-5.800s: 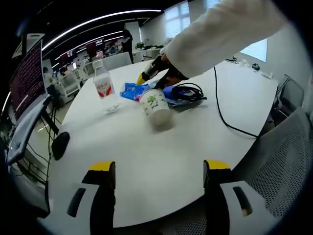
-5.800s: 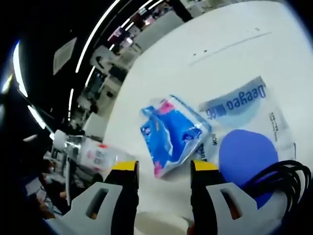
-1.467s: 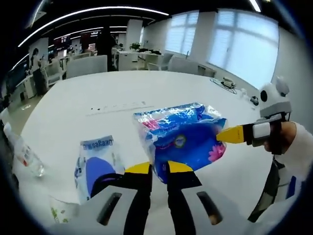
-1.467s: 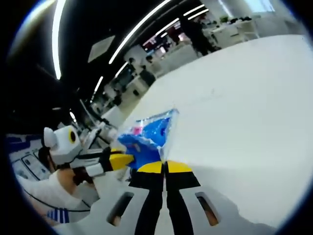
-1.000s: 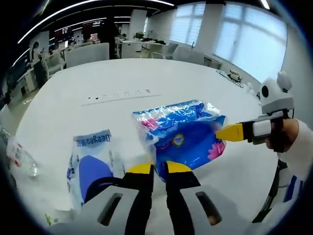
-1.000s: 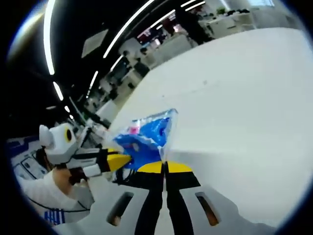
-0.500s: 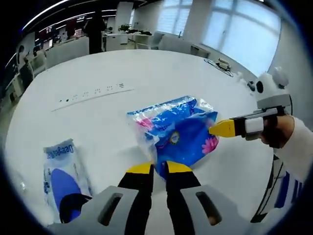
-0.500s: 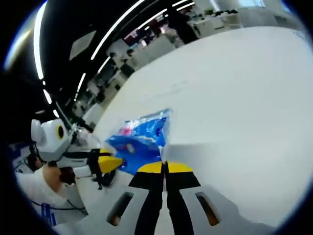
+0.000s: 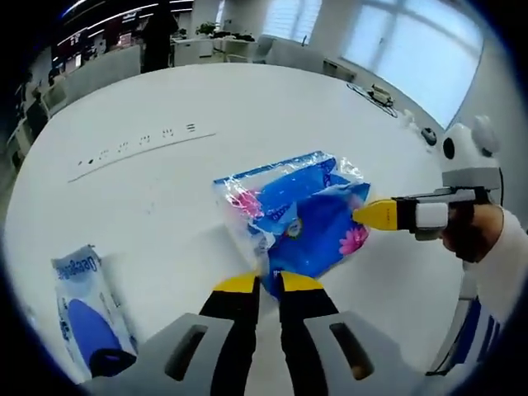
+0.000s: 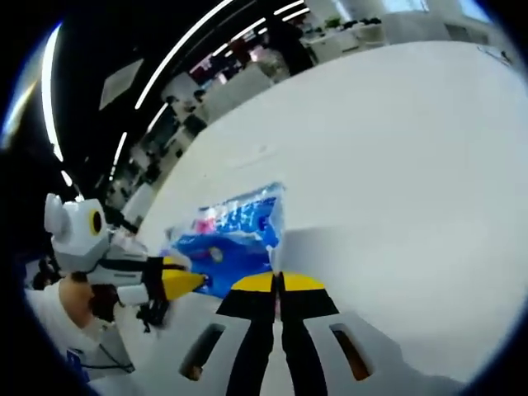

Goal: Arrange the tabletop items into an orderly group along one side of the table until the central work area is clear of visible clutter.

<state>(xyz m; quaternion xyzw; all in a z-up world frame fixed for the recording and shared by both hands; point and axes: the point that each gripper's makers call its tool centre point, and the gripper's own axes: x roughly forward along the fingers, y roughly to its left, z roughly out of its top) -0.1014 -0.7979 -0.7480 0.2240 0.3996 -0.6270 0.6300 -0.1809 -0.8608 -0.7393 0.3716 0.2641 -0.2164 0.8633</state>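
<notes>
Tissue pack [image 9: 299, 221], pinched at opposite edges by both grippers' closed jaws, hangs mid-frame above the table [image 9: 165, 198]; a wipes packet [image 9: 82, 309] at lower left awaits tidying.

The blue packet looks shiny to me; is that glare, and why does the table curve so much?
Left gripper view: window light glints off the blue packet's clear wrap; the fisheye lens bows the white table. Right gripper view: ceiling light strips bend into arcs.
</notes>
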